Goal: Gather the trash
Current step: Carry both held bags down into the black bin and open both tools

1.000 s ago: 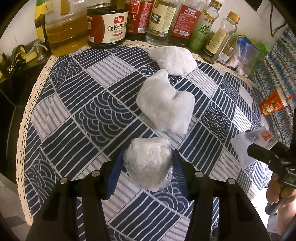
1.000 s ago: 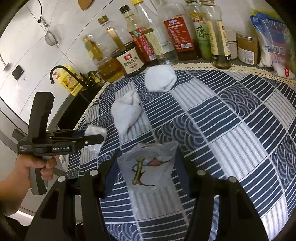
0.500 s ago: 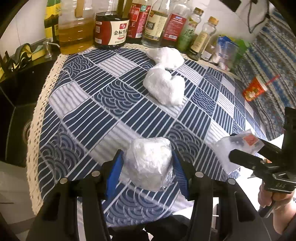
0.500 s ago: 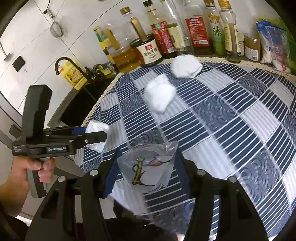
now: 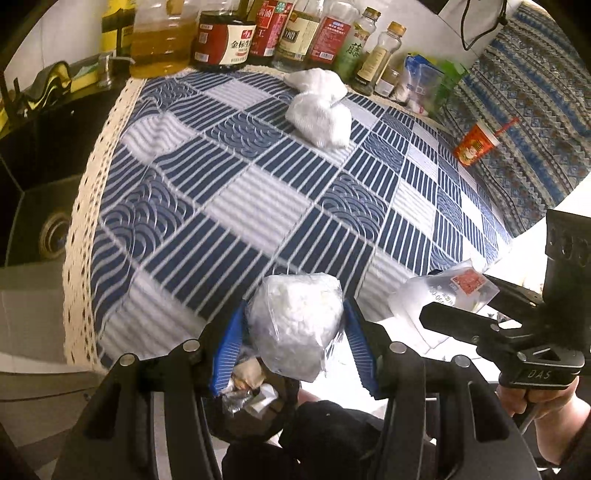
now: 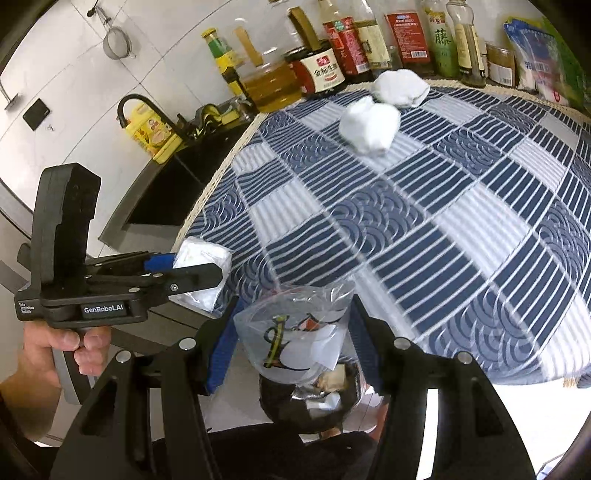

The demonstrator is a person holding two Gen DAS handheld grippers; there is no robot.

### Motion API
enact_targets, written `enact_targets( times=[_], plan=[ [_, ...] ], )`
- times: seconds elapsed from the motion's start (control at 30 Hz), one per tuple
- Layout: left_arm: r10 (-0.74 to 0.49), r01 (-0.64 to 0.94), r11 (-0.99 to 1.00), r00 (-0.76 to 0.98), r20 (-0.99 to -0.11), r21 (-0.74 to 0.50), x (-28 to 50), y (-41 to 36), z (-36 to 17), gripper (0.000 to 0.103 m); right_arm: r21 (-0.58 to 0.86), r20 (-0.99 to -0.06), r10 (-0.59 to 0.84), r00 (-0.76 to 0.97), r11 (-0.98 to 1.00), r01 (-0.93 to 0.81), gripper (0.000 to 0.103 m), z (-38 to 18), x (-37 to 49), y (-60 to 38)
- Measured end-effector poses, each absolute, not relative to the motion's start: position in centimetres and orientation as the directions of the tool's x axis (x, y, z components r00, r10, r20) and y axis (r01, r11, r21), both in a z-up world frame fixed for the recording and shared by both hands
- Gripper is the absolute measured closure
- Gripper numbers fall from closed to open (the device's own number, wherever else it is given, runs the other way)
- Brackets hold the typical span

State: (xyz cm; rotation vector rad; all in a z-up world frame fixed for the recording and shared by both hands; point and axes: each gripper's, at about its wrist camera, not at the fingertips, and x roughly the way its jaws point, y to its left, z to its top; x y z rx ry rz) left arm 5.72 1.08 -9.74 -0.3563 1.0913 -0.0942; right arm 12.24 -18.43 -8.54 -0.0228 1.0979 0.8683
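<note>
Bench (image 5: 236, 192) w/ blue-white patterned cloth fills both views; bottle row (image 5: 280, 33) along its far edge. Two white towel wads on the cloth near the bottles: far wad (image 5: 317, 81), nearer wad (image 5: 321, 120), touching or just overlapping in the left wrist view, a thin gap between them in the right wrist view.

Left wrist view only: red paper cup (image 5: 474, 146) w/ straw on the patterned fabric at far right; black sink w/ drain at left. Right wrist view only: black faucet (image 6: 140, 107), yellow pack beside it, strainer hanging on the tiled wall.

Trash bin (image 6: 314, 398), dark, round, sits below the near bench edge, wrappers inside; in the left wrist view it's partly hidden behind the gripper fingers.

Left gripper (image 5: 293, 332) is pinching a clear-wrapped white wad (image 5: 295, 325) btwn its blue pads, held off the near bench edge, above the bin. Right wrist view shows same gripper from the side, a hand (image 6: 62, 350) on its handle.

Right gripper (image 6: 291, 339) is pinching a clear plastic bag (image 6: 295, 332) w/ a printed cartoon figure, right over the bin opening. Left wrist view shows that bag's other side: red label, white paper inside.
</note>
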Motion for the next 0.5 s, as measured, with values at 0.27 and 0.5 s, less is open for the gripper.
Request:
enact_targets(
  times=[0.27, 0.5],
  plan=[
    [-0.276, -0.078, 0.937, 0.427, -0.861, -0.340, 1.9, 1.0, -11.3, 0.052, 0.407, -0.801, 0.585, 0.128, 0.688, -0.601, 0.046, -10.4, 8.5, -17.5],
    [-0.289, -0.116, 0.926, 0.392, -0.873, -0.358, -0.5, 1.7, -13.6, 0.052, 0.409, -0.826, 0.558, 0.080, 0.691, -0.596, 0.046, -12.5, 6.2, -16.7]
  ],
)
